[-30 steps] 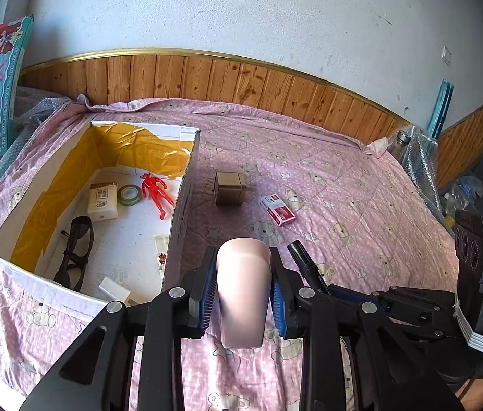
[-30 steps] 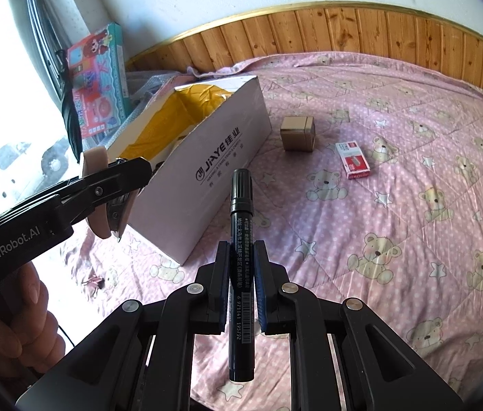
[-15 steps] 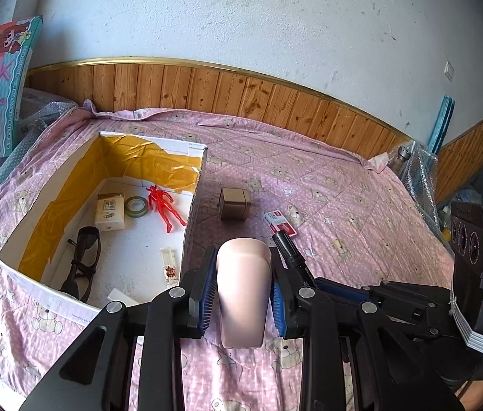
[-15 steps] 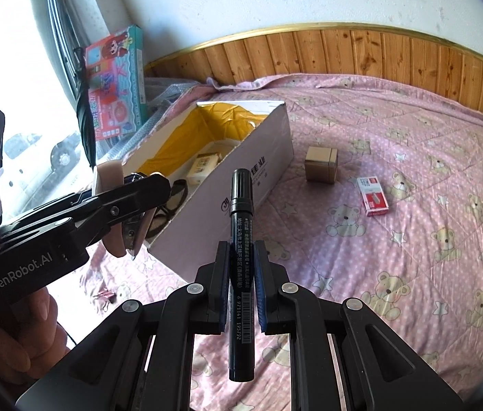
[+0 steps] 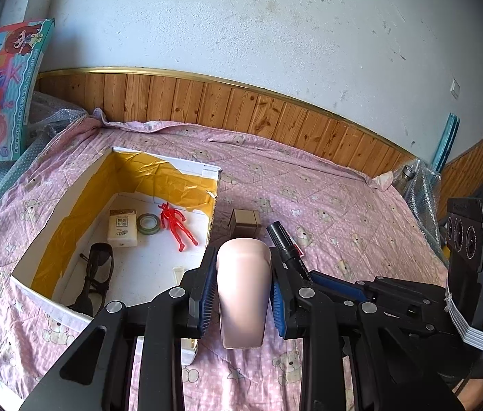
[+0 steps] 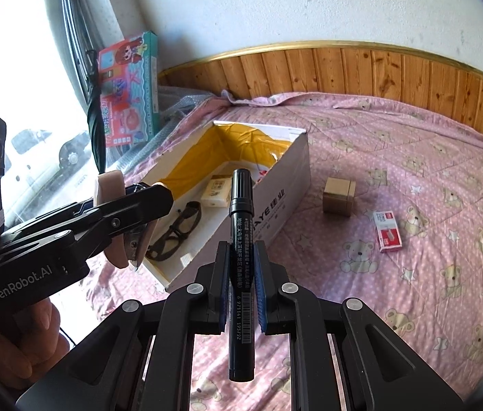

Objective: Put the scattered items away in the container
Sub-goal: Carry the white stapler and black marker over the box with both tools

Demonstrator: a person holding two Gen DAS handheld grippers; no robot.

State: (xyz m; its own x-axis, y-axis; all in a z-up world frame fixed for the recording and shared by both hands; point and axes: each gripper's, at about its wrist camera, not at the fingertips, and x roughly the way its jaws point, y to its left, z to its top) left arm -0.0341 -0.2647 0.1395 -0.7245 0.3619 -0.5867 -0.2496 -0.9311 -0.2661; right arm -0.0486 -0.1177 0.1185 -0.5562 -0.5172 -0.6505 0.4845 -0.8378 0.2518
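Note:
My left gripper (image 5: 243, 274) is shut on a pale pink rounded object (image 5: 243, 308), held just right of the near corner of the white cardboard box (image 5: 190, 165) with yellow lining. Inside the box lie black glasses (image 5: 95, 274), a tape roll (image 5: 147, 223), a red figure (image 5: 176, 222) and a cream packet (image 5: 122, 232). My right gripper (image 6: 241, 253) is shut on a black marker (image 6: 240, 198), whose cap points toward the box's long outer wall (image 6: 282, 191). A small brown box (image 6: 338, 195) and a red-and-white packet (image 6: 387, 231) lie on the bed.
The pink bear-print quilt (image 6: 430, 274) covers the bed, with wood panelling behind. A colourful toy box (image 5: 1, 92) and bubble wrap stand left of the box. A bottle (image 5: 407, 174) sits in the far right corner. A person's hand (image 6: 28, 335) holds the left gripper.
Both grippers have risen with their loads still held. The right gripper has moved closer to the box, whose inside now shows in its view.

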